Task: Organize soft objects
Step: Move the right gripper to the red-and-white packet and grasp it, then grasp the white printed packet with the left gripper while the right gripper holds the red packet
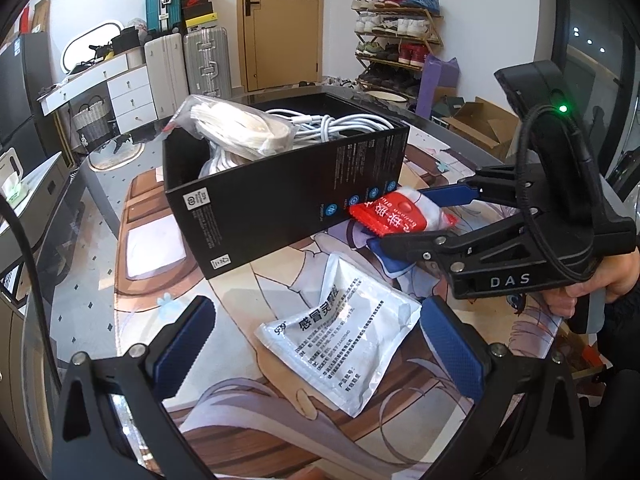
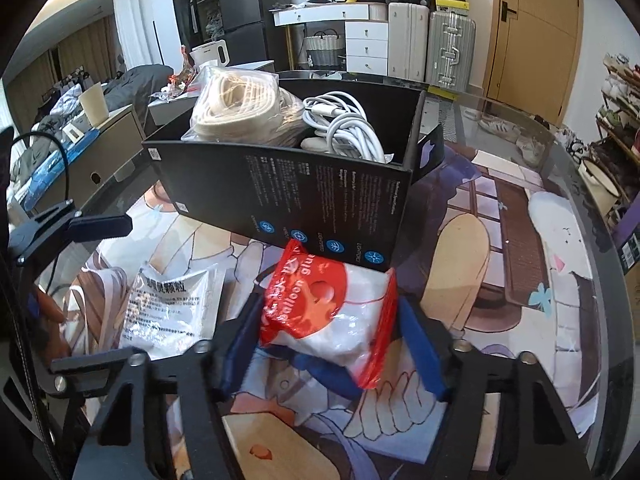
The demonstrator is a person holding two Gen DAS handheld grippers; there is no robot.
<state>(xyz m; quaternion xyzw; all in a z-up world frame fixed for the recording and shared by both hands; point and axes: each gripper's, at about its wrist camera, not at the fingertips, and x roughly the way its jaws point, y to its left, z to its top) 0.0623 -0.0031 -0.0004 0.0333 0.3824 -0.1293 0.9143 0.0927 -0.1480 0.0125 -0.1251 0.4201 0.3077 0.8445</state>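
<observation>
Your right gripper point(image 2: 332, 340) clamps the red-and-white balloon glue packet point(image 2: 332, 312) beside the black box point(image 2: 320, 204), while your left gripper point(image 1: 316, 364) stands open over the white medicine sachet point(image 1: 340, 344).

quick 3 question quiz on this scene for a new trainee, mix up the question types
1. True or false: the red and white packet sits between the pads of the right hand-held gripper.
2. Which lies flat on the mat, outside the black box? A) the white cable bundle B) the white sachet C) the bagged beige roll
3. Fill in: the left hand-held gripper is ____, with nothing gripped.

Key: 1 true. 2 B; the cable bundle and beige roll are in the box. 3 open.
</observation>
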